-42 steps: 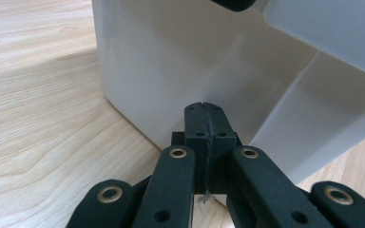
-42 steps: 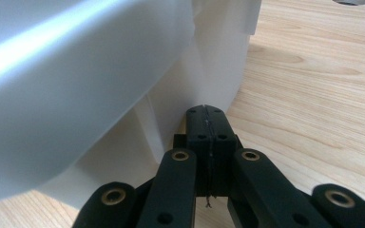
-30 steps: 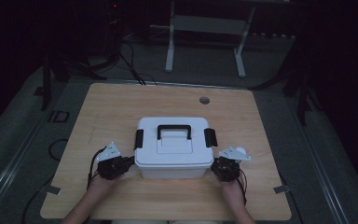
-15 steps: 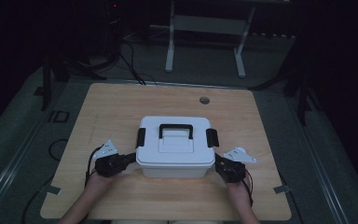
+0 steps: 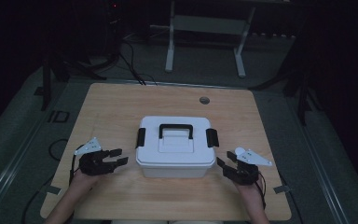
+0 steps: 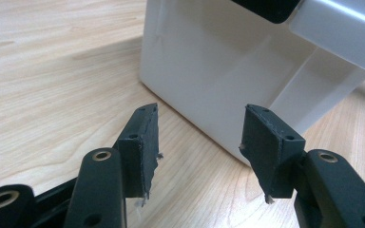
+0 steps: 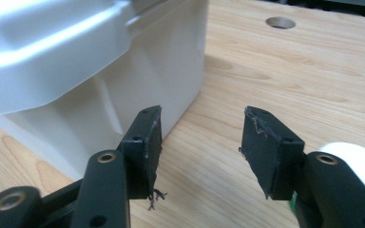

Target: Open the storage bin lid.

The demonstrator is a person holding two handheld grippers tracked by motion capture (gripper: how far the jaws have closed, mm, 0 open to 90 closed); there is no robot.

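1. While flanking the white box near the bench front edge, left gripper just released, fingers spread, nothing between.
2. Right gripper likewise: just opened, empty, beside box.

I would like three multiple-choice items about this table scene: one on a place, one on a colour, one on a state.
1. Where is the box?
A. between the two tongs
B. at the far left corner
C. on the floor

2. What colour is the handle?
A. white
B. black
C. red

3. How are the left tongs?
A. shut on the box
B. shut on the handle
C. open, holding nothing

Answers: 1 A, the left tongs and right tongs flank it on the table. 2 B, it is dark against the white lid. 3 C, the left gripper view shows a gap between the jaws.
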